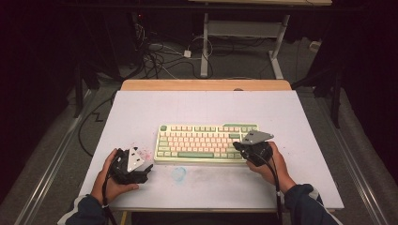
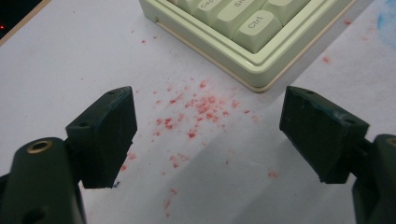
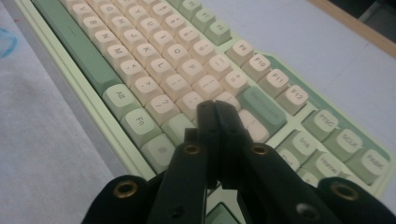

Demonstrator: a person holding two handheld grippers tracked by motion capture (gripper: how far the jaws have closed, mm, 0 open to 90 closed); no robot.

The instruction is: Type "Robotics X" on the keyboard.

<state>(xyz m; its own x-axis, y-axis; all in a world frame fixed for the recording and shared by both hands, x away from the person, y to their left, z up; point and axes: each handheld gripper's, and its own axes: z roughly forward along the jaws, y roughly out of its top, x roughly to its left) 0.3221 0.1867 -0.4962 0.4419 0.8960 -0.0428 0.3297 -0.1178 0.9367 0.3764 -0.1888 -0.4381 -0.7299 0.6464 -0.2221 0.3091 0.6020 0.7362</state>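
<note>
Hovering: closed right claw point(image 3: 215, 108) over keyboard point(image 3: 154, 56)

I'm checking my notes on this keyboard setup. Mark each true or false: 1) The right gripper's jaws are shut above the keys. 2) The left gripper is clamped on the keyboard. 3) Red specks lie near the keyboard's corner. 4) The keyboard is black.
1) True: the right gripper is shut, with nothing between its jaws, over the keyboard.
2) False: the left gripper stands open over the table, short of the keyboard.
3) True: red specks lie there.
4) False: it is pale green and cream.
</note>
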